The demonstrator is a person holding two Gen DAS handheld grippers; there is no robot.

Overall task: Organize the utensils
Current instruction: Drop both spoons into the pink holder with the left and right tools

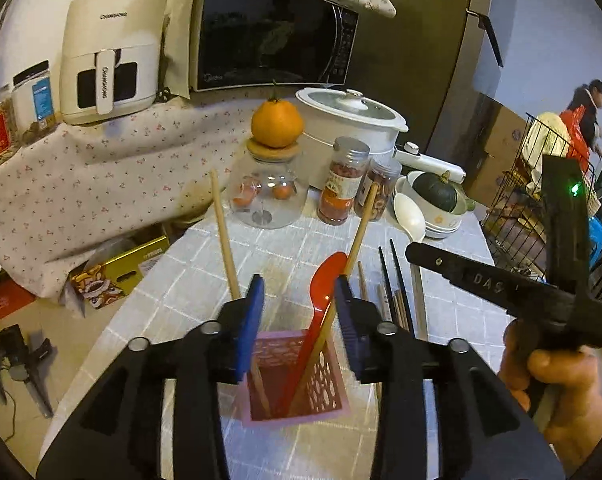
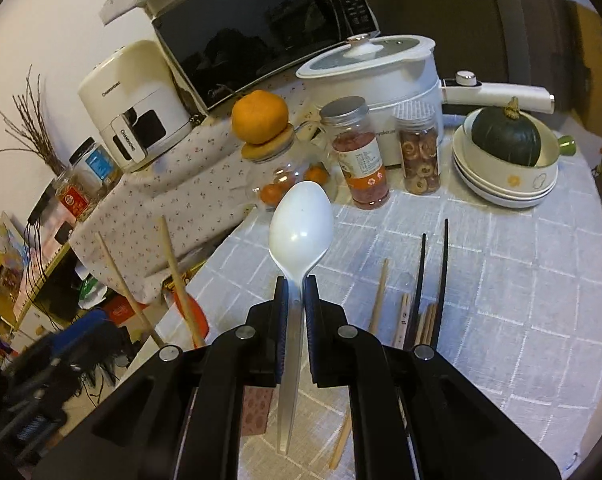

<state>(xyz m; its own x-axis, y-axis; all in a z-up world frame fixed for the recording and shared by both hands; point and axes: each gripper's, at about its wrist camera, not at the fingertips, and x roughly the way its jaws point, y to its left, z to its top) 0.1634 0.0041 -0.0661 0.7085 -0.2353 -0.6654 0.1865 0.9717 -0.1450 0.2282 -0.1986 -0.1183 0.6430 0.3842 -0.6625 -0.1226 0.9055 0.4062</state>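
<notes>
White spoon clamped by its handle in my right gripper, bowl up and forward, above the checked tablecloth. Pink holder stands between the spread, empty fingers of my left gripper, with a red spoon and two wooden chopsticks leaning in it. Black chopsticks and other sticks lie on the cloth, just right of the holder.
</notes>
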